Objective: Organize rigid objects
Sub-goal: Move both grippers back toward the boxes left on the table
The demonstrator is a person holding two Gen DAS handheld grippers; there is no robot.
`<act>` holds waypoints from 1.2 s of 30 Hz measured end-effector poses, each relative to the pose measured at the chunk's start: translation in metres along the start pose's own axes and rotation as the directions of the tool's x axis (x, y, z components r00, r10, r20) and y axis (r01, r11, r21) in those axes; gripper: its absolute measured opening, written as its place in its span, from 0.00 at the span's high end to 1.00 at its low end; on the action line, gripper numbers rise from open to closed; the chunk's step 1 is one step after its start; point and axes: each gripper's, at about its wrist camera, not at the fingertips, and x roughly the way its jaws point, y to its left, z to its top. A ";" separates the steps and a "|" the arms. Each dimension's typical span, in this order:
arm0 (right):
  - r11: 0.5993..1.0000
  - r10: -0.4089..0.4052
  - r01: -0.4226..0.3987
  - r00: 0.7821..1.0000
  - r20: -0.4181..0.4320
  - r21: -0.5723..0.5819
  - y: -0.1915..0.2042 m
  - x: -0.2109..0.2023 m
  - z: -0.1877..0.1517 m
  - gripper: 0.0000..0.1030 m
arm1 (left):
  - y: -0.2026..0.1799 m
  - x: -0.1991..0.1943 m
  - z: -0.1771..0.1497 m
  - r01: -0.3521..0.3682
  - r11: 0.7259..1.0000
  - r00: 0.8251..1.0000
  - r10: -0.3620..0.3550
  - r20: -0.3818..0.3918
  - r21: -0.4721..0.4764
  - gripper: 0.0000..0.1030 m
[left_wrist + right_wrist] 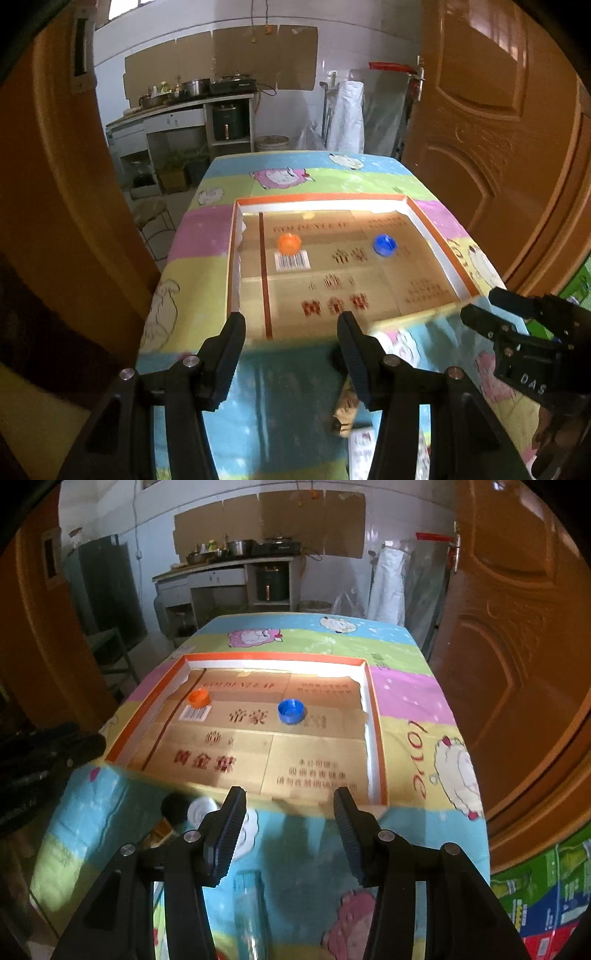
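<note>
Shallow tray (376, 738) near table (406, 698) front edge; orange cap (199, 698), blue cap (291, 711) well apart inside. Left gripper (291, 321), right gripper (290, 796): jaws parted, empty. Kitchen behind.

A soft printed cloth (406, 709) covers the tabletop. On it sits a shallow cardboard tray (376, 738), its brown floor matt. Inside lie a glossy orange plastic cap (199, 698) and a ribbed blue plastic cap (291, 710). Matt black plastic tongs (290, 812) carry ridged pads.

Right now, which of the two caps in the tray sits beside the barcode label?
The orange cap, at the tray's left end, touching the white barcode label. The blue cap sits apart to the right, on the printed cardboard.
</note>
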 end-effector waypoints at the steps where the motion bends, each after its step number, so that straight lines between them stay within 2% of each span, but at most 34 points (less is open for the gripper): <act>1: 1.000 0.001 -0.001 1.000 -0.001 0.002 0.000 -0.003 -0.003 0.50 | -0.001 -0.002 -0.005 0.004 1.000 1.000 -0.004 -0.005 0.001 0.50; 15: 1.000 0.012 -0.012 1.000 -0.017 0.014 -0.002 -0.024 -0.043 0.50 | -0.023 -0.011 -0.049 0.052 0.998 0.998 -0.051 -0.044 0.025 0.50; 36: 0.999 0.034 -0.034 0.997 -0.069 0.005 0.003 -0.022 -0.075 0.50 | -0.034 -0.015 -0.083 0.107 0.993 0.992 -0.103 -0.072 0.051 0.50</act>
